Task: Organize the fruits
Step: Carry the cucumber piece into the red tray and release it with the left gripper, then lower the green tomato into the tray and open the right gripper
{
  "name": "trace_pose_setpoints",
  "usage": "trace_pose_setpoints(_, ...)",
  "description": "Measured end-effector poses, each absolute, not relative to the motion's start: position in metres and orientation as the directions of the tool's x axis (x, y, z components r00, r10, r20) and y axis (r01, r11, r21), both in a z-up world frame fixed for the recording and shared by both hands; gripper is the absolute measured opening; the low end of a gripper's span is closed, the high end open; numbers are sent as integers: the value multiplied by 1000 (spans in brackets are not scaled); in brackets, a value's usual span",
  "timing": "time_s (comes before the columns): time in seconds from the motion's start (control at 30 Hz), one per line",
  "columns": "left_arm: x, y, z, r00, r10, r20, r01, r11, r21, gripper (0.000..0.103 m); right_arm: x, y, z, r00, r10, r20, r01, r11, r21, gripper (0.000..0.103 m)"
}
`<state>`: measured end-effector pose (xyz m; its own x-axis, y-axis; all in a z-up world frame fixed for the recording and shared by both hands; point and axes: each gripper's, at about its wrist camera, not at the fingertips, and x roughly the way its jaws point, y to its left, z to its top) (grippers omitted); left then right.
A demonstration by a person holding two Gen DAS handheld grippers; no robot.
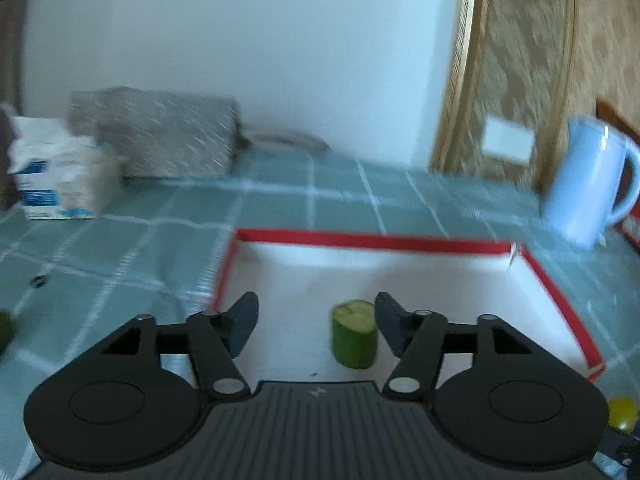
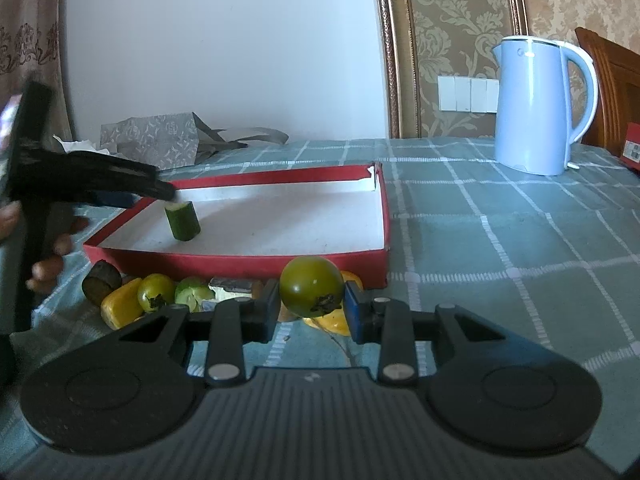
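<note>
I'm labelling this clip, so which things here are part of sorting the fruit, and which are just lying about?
Part of the job:
- green tomato between the right gripper fingers
- cucumber piece standing in the red tray, below the open left gripper
- small green tomato, yellow pieces, dark piece in front of the tray

Just lying about:
- blue kettle
- tissue pack
- grey paper bag

One red box sits mid-frame in the right view. One cucumber piece stands inside it, left of centre. Two green tomatoes: a large one at lower centre, a small one at lower left. One dark round piece, one yellow chunk and one cut green piece lie there too. One kettle at upper right.
</note>
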<state>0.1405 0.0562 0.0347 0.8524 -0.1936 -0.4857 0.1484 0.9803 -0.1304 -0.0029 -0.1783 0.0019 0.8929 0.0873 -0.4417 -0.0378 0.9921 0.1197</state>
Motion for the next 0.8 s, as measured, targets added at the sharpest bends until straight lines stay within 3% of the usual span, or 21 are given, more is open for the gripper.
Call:
trace_pose_setpoints(0.13, 96, 85, 38, 894, -163, -417, 95, 979, -180, 82, -4, -177, 1, 893, 84, -443, -39, 993, 111, 32)
trace_pose_setpoints(0.23, 68, 102, 35, 898, -192, -397, 114, 971, -213, 82, -5, -174, 1, 893, 85, -442, -45, 994, 100, 32)
trace_pose_setpoints(0.8, 32, 117, -8, 773, -314, -551, 222, 948, -229, 84, 1, -165, 16, 901, 63, -429, -57, 998, 27, 32)
